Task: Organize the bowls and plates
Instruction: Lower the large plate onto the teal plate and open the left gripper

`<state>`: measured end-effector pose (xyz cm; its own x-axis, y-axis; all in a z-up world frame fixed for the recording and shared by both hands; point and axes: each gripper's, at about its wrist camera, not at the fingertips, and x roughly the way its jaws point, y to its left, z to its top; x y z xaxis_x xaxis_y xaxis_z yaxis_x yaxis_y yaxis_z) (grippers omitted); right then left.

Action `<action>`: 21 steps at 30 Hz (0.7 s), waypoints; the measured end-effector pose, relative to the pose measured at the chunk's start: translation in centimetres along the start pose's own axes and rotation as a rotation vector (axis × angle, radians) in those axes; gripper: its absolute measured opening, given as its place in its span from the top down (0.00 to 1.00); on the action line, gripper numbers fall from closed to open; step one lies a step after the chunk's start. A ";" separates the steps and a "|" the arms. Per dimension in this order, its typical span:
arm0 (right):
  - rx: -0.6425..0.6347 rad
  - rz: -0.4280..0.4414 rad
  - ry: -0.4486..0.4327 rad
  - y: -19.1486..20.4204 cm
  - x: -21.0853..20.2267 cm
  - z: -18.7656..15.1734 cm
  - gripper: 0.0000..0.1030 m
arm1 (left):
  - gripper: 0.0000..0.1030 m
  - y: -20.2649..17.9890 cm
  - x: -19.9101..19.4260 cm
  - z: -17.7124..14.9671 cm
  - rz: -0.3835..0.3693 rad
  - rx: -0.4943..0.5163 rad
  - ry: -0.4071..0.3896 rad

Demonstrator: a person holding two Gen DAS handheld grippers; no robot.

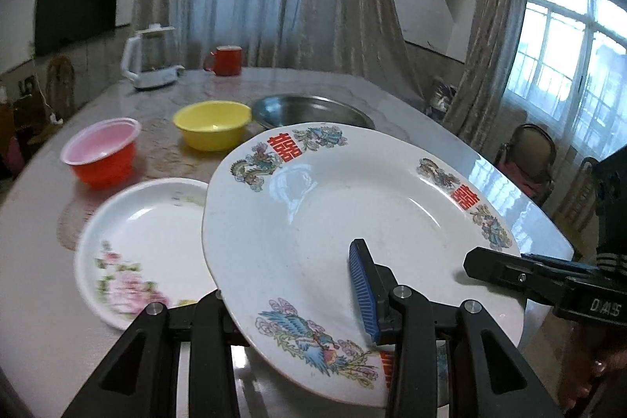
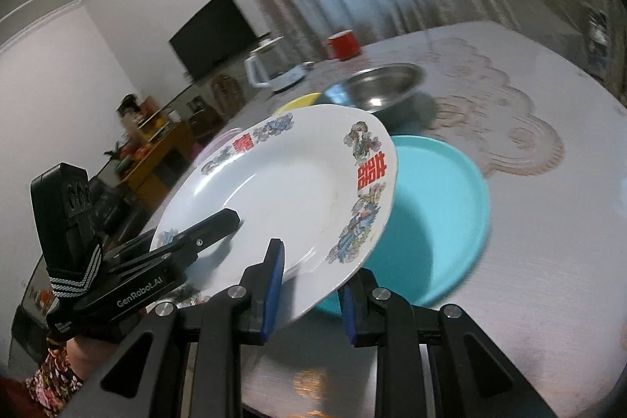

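Note:
A large white plate [image 1: 352, 206] with red characters and dragon and phoenix prints hangs tilted above the table, held from both sides. My left gripper [image 1: 288, 273] is shut on its near rim, one blue pad [image 1: 362, 292] on top and the other finger beneath. My right gripper [image 2: 313, 261] is shut on the same plate [image 2: 282, 190] at the opposite rim. In the left wrist view, a white floral plate [image 1: 149, 245] lies on the table just left of it. A teal plate [image 2: 435, 214] lies under its right edge in the right wrist view.
A red bowl [image 1: 102, 155], a yellow bowl [image 1: 211, 124] and a steel bowl [image 1: 309, 110] stand further back on the marble table [image 1: 39, 300]. A white kettle [image 1: 151, 61] and a red mug [image 1: 225, 59] stand at the far edge. Chairs stand to the right.

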<state>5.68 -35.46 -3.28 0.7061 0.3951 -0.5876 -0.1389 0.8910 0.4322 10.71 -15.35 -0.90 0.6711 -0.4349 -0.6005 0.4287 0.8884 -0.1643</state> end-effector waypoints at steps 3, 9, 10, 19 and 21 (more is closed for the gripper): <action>0.030 -0.038 0.004 -1.8 -0.3 0.0 0.76 | 0.61 -1.0 1.8 0.1 -0.019 -0.012 0.043; 0.091 -0.098 0.024 -4.6 0.5 0.2 0.76 | 0.61 -3.0 4.4 0.0 -0.026 0.012 0.104; 0.099 -0.105 0.028 -4.8 0.6 0.3 0.76 | 0.61 -3.0 4.9 0.1 -0.026 0.005 0.113; 0.096 -0.189 0.056 -5.5 1.9 0.6 0.75 | 0.58 -2.7 5.5 -0.6 0.042 0.045 0.127; 0.092 -0.194 0.060 -5.5 2.2 0.5 0.75 | 0.58 -2.4 5.2 -1.1 0.038 0.026 0.143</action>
<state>8.32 -39.64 -6.59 0.6705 0.2330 -0.7044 0.0619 0.9285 0.3661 12.56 -19.55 -4.49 0.5950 -0.3737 -0.7116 0.4211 0.8990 -0.1201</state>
